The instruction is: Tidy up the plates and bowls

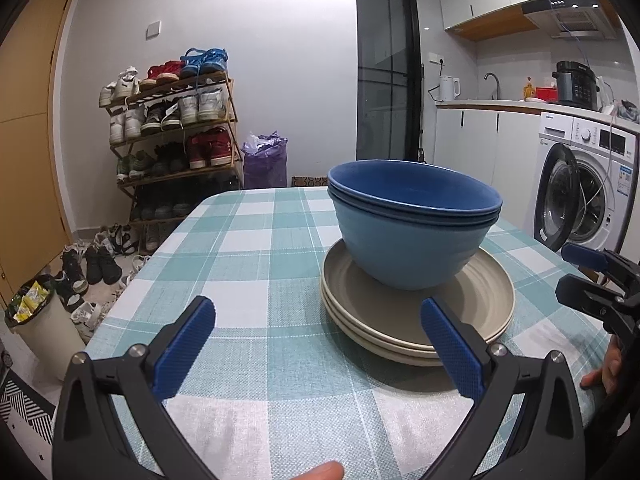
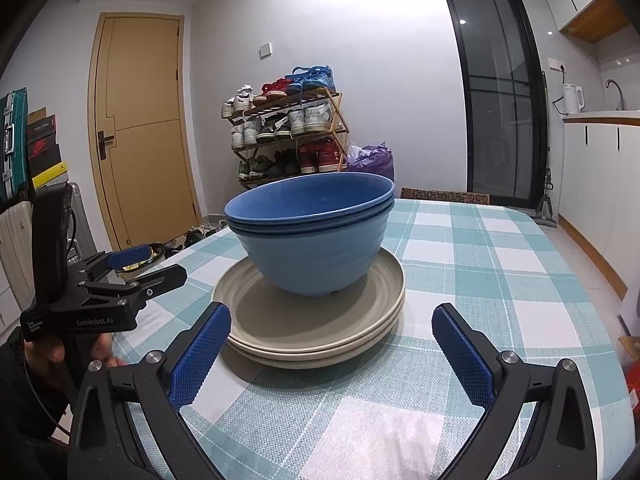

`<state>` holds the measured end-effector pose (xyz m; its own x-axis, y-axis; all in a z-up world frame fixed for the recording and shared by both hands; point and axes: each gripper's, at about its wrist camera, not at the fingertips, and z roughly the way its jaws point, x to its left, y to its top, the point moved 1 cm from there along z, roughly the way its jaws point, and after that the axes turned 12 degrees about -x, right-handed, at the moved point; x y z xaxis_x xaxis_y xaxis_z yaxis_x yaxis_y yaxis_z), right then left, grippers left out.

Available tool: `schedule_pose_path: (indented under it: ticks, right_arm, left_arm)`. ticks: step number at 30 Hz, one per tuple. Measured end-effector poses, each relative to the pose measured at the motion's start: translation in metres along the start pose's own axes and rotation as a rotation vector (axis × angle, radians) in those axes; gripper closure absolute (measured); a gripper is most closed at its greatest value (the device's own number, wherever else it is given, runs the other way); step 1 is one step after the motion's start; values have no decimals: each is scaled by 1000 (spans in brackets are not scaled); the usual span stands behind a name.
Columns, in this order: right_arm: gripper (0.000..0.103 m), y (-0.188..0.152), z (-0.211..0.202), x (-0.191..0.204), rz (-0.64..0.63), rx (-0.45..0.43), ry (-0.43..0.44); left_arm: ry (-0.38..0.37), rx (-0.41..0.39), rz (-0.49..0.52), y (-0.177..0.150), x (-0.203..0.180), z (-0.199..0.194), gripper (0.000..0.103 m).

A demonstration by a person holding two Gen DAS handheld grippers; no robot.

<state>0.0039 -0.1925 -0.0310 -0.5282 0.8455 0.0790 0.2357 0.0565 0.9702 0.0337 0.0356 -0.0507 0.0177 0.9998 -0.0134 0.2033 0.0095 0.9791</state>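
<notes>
bowls: two blue bowls (image 1: 414, 226) nested, sitting on the plates
plates: beige plates (image 1: 416, 312) stacked on checked tabletop (image 1: 248, 248)
left tongs (image 1: 320, 346): released, empty, just beside the plates
right tongs (image 2: 332, 354): released, empty, near the plates' rim

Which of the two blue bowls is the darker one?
The upper bowl, nested inside the lighter blue bowl that sits on the beige plates.
</notes>
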Motion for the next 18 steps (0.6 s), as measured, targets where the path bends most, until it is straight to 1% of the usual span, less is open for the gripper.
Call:
schedule_pose_path:
  ticks: [7, 13, 18]
  right_arm:
    - [1, -7, 1, 0, -13, 3, 0]
    - [1, -8, -2, -9, 34, -11, 2]
    - [1, -8, -2, -9, 35, -13, 2]
  left_arm:
    - [9, -15, -18, 0, 3, -3, 0]
    - [15, -9, -20, -2, 5, -1, 0]
    - [18, -8, -27, -3, 7, 0, 0]
